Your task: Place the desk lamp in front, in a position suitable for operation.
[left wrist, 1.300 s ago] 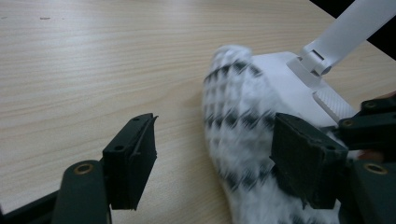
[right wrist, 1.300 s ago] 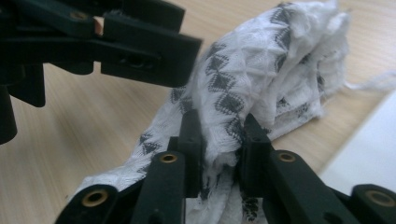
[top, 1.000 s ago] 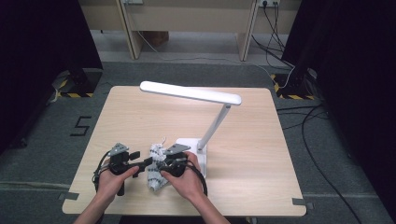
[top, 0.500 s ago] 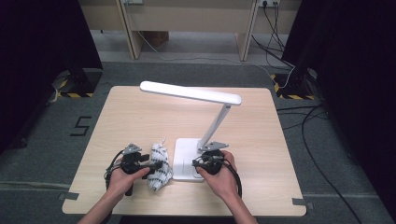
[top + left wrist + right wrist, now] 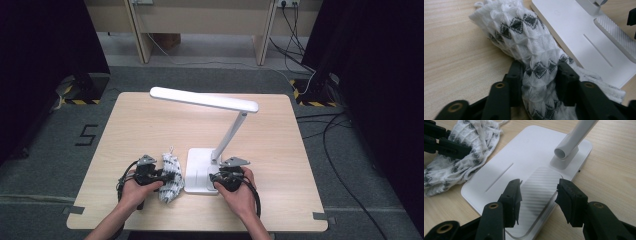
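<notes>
Count from my end: one white desk lamp [image 5: 210, 140], one knitted cloth [image 5: 170, 172], two grippers, one light wooden table [image 5: 150, 120].

The cloth is white with dark diamond patterning, bunched into a rough roll. It lies on the table just beside the left edge of the lamp base [image 5: 199, 170], near my side of the table. In the high view its long axis runs near-to-far, roughly parallel to the base's long side, with the far end narrowing to a small tip.

Left gripper [image 5: 540, 81]: jaws pinched around the middle of the cloth roll, fabric bulging between the two black pads. I see the roll running away from the camera, up and left.

Right gripper [image 5: 539, 195]: jaws spread, nothing between them, held over the ribbed panel at the near corner of the lamp base. I can't tell if the tips touch the base.

The lamp arm rises from the base's right side, and the head bar [image 5: 204, 99] extends left over the table.
</notes>
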### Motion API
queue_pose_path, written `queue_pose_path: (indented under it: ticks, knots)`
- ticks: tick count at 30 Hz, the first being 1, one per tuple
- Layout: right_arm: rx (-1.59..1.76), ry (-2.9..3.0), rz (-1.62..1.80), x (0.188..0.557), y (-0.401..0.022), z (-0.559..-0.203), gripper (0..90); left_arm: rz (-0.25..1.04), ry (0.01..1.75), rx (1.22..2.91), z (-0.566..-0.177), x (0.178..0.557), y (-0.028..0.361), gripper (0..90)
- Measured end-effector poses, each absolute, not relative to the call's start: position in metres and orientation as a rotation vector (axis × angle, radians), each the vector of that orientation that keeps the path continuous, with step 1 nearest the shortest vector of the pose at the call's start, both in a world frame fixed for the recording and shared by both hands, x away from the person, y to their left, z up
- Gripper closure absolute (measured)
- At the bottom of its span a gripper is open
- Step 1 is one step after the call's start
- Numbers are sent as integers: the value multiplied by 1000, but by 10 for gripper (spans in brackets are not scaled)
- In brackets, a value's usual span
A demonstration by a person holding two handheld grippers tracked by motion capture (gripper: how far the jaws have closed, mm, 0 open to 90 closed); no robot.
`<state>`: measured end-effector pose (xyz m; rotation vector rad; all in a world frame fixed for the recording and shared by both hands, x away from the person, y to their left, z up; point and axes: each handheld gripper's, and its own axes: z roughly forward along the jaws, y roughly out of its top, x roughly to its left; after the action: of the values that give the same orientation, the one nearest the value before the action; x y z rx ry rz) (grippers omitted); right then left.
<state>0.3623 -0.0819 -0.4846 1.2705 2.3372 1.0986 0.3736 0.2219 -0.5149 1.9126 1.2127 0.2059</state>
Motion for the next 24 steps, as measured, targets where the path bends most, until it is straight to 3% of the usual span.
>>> queue_pose_path:
  ticks: [5, 14, 24]
  knots:
    - [1250, 2320, 1113, 360, -83, -490, 573, 230, 1194, 1910, -513, 371, 222, 734]
    - [1184, 2290, 1184, 358, -82, -493, 684, 252, 1156, 1903, -508, 368, 221, 773]
    - [1131, 2314, 1156, 357, -74, -499, 633, 316, 1104, 1856, -487, 362, 229, 790]
